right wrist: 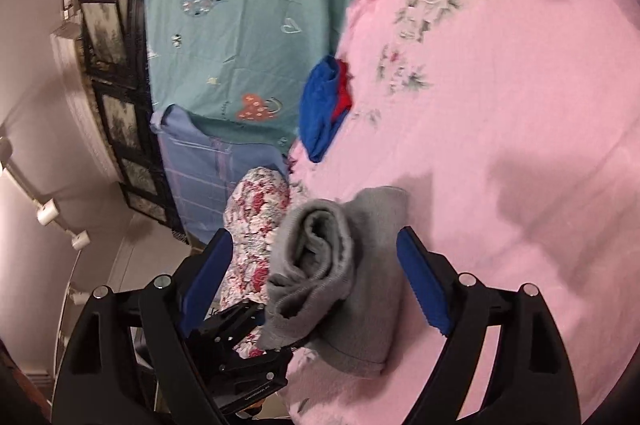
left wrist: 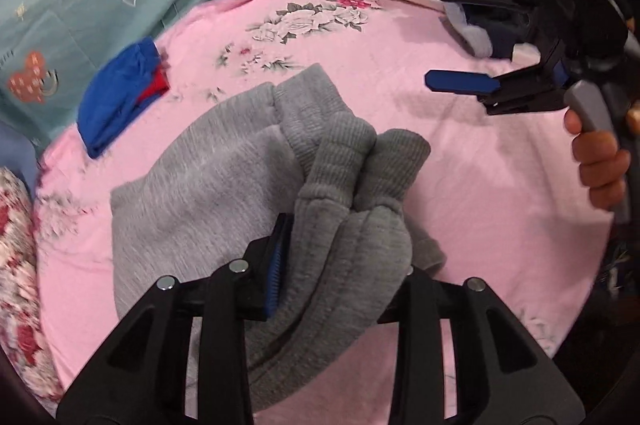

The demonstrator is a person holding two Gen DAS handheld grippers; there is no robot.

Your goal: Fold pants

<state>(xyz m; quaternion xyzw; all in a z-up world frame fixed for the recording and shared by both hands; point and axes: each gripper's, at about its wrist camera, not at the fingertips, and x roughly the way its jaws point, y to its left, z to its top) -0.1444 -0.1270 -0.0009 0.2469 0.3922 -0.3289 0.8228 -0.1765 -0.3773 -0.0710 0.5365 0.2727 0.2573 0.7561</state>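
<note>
Grey pants (left wrist: 248,185) lie bunched on the pink sheet (left wrist: 460,165), cuffs clamped in the left gripper (left wrist: 340,265). Right gripper (right wrist: 320,285) is spread wide, empty. Layers may slip and unfold if pulled one-sided.

Both views are evenly and fairly brightly lit by soft indoor light, with no glare on the pink sheet (left wrist: 460,153). In the left wrist view, a faint shadow of the right gripper (left wrist: 452,37) falls on the sheet just below it. In the right wrist view, broad soft-edged shadows darken the pink sheet (right wrist: 520,105) to the right of the grey pants (right wrist: 340,289). Fisheye distortion bends the sheet's edges into curves, and black vignette rings each frame. Motion blur smears the blue garment (left wrist: 116,101) left of the pants (left wrist: 224,193) and the floral print beyond it; the nearby gripper frames look sharp
</note>
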